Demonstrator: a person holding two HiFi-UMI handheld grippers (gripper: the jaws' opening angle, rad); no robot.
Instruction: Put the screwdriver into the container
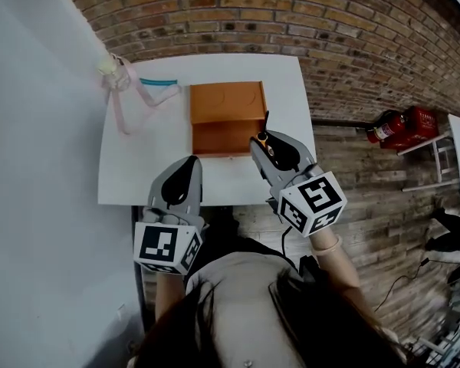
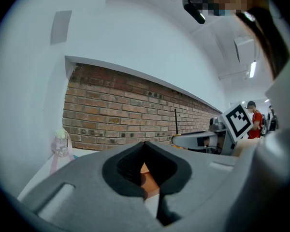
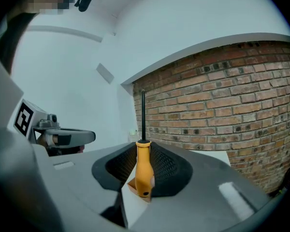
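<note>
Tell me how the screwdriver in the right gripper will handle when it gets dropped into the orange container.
The screwdriver looks rigid: its thin shaft stands straight above the right gripper. Its rounded yellow handle will probably roll once released, though the walls of the container should stop it. The smooth handle may slip in a loose grip.

No words or numbers can be read; the marker cubes (image 1: pixel 313 200) show only black-and-white squares.

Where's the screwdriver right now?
The screwdriver is held by the right gripper; in the head view it sits beside the near right corner of the orange container.
</note>
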